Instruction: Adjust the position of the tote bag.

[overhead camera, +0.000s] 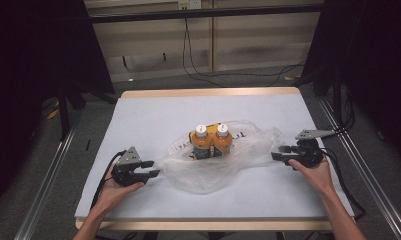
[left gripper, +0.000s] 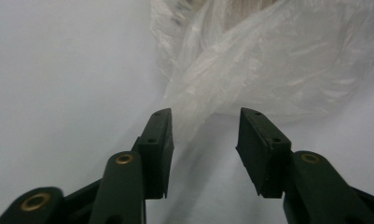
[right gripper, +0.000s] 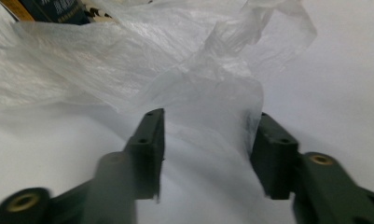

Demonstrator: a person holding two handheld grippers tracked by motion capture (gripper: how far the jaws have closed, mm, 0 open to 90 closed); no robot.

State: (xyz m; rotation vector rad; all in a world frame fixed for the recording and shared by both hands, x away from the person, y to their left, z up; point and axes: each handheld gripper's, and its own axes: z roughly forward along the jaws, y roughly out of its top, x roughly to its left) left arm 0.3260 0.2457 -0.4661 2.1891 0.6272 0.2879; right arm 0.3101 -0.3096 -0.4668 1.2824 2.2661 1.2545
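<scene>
Two orange bottles [overhead camera: 211, 141] with white caps stand side by side in a clear plastic bag [overhead camera: 203, 174] at the middle of the white table [overhead camera: 153, 110]. At the bag's left end my left gripper [overhead camera: 152, 169] is open; in the left gripper view the bag [left gripper: 278, 60] narrows to a twisted tip that reaches between the gripper's [left gripper: 205, 114] jaws without being pressed. My right gripper [overhead camera: 278, 152] is at the bag's right end, open. In the right gripper view loose film of the bag [right gripper: 128, 56] lies between that gripper's [right gripper: 210, 116] jaws.
A person's hands hold both grippers from the near edge. The table's wooden rim [overhead camera: 208, 92] shows at the far side. Cables [overhead camera: 203, 75] lie on the floor beyond it, and dark curtains [overhead camera: 33, 60] hang at both sides.
</scene>
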